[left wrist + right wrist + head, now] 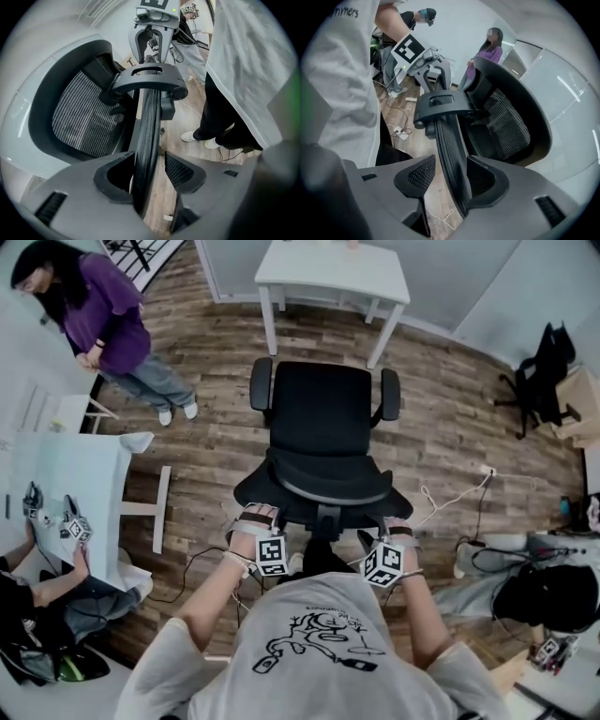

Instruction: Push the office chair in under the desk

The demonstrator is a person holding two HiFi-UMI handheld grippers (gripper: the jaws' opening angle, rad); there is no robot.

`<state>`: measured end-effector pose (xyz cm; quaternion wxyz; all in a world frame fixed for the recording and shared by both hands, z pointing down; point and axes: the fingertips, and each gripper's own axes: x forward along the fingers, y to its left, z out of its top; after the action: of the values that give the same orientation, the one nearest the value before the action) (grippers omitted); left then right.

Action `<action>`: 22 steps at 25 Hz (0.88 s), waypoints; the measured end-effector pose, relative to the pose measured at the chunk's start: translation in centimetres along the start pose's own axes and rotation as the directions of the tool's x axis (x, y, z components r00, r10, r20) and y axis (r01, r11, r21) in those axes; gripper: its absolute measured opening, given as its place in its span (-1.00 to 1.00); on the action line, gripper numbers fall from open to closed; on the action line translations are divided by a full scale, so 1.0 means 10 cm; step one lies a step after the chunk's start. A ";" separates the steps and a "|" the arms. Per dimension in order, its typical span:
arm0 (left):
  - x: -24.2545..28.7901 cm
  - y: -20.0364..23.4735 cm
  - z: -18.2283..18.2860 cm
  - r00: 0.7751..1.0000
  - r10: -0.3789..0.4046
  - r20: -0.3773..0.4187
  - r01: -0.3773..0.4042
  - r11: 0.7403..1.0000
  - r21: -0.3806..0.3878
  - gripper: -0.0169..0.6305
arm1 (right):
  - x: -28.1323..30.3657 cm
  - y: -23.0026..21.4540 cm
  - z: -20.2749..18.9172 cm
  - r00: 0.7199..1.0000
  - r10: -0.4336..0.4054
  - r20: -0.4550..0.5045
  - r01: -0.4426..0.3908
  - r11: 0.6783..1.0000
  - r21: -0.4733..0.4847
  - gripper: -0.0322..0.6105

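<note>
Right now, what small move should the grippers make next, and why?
Probably close both jaws: the left gripper and right gripper stand open astride the backrest rim of the black mesh office chair, gripping nothing, and the white desk lies ahead.

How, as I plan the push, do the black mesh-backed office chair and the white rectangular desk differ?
The black mesh-backed office chair stands close by; the white rectangular desk stands farther off, wooden floor between them. The chair's backrest rim sits between the open jaws of the left gripper and right gripper; neither touches the desk. Both stand in line, chair facing desk.
</note>
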<state>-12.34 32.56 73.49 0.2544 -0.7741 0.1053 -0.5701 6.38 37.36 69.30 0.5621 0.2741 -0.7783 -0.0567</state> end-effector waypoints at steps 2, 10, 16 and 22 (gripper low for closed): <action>0.03 0.00 -0.01 1.000 0.006 -0.007 -0.006 1.000 0.012 -0.33 | 0.07 0.01 -0.07 1.000 -0.003 -0.024 0.002 1.000 -0.018 -0.22; 0.06 0.02 -0.01 1.000 0.017 -0.007 -0.017 0.999 0.042 -0.55 | 0.16 0.07 -0.11 1.000 -0.003 -0.020 0.003 1.000 0.022 -0.45; 0.07 0.00 -0.02 1.000 0.001 -0.005 -0.001 0.999 0.047 -0.57 | 0.17 0.06 -0.10 1.000 0.014 -0.005 -0.014 0.997 0.076 -0.45; 0.14 0.12 -0.07 1.000 -0.009 -0.011 0.009 0.999 0.042 -0.57 | 0.25 -0.05 -0.06 0.999 0.034 -0.014 -0.033 0.995 0.097 -0.45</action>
<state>-12.35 30.73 74.23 0.2676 -0.7659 0.0912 -0.5775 6.63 35.83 71.40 0.5552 0.2883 -0.7801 -0.0073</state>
